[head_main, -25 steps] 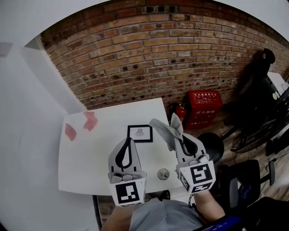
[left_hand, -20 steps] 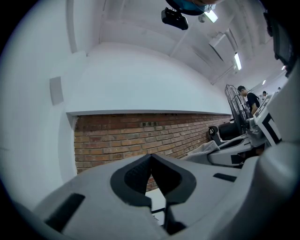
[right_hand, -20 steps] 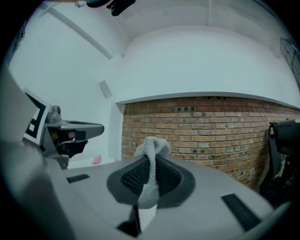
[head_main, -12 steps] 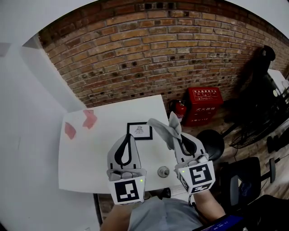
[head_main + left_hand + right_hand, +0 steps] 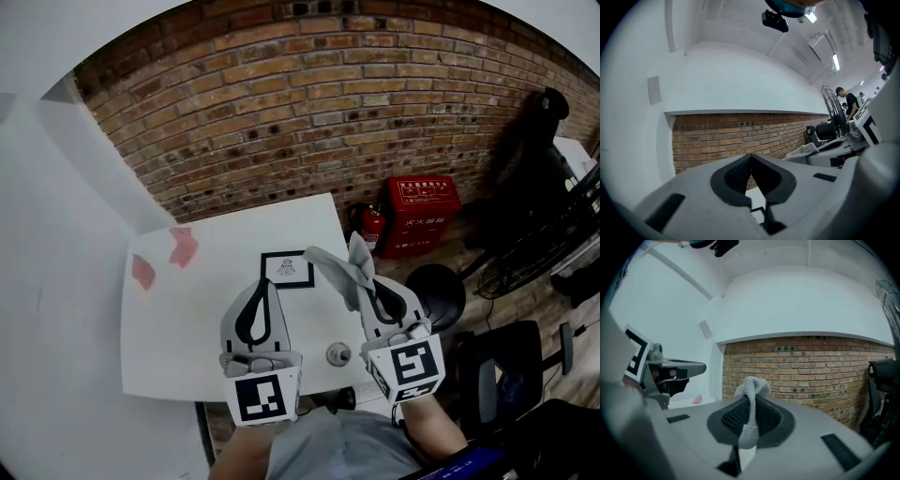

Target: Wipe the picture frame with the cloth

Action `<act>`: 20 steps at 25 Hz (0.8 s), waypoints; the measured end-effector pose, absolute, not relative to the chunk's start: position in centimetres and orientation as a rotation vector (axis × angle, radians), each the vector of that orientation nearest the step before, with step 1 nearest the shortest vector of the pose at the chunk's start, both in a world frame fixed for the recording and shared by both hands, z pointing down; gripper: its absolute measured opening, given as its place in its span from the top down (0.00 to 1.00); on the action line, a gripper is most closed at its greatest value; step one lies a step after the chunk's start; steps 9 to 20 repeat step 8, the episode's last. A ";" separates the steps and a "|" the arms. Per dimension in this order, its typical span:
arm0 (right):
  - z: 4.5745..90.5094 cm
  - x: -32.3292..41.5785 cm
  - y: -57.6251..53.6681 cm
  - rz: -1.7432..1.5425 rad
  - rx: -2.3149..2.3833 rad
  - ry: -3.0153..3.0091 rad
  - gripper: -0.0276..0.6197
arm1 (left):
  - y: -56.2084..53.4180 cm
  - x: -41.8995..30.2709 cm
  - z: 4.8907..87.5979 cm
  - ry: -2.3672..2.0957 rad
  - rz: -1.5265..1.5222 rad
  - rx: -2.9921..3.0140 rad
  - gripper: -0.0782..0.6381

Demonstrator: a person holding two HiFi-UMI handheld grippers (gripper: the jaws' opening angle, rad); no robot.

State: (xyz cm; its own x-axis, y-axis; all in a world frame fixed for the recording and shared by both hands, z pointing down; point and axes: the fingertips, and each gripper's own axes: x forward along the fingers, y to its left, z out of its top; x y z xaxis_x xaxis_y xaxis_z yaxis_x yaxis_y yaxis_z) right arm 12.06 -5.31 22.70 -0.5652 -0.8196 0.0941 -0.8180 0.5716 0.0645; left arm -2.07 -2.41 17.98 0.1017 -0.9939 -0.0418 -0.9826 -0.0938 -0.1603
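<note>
A small black picture frame (image 5: 287,269) with a white print lies flat on the white table (image 5: 178,337). My right gripper (image 5: 367,279) is shut on a grey cloth (image 5: 342,270), which bunches up past its tips just right of the frame. In the right gripper view the cloth (image 5: 751,408) is pinched between the jaws and sticks up. My left gripper (image 5: 263,287) hovers just below the frame, its jaws shut with nothing between them. Both grippers point level toward the brick wall.
Two pink scraps (image 5: 181,246) lie at the table's far left. A small round grey knob (image 5: 337,353) sits near the front edge. A brick wall (image 5: 309,112) stands behind; a red extinguisher box (image 5: 428,214) and a black stool (image 5: 437,295) are on the floor at right.
</note>
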 end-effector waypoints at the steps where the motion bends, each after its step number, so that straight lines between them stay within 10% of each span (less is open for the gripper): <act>1: 22.7 12.1 -5.3 -0.020 1.404 -2.682 0.93 | -2.4 -2.1 18.0 2.009 -0.117 -2.217 0.88; 20: 23.0 12.1 -5.7 -0.017 1.400 -2.678 0.93 | -2.8 -1.9 18.1 2.005 -0.123 -2.217 0.88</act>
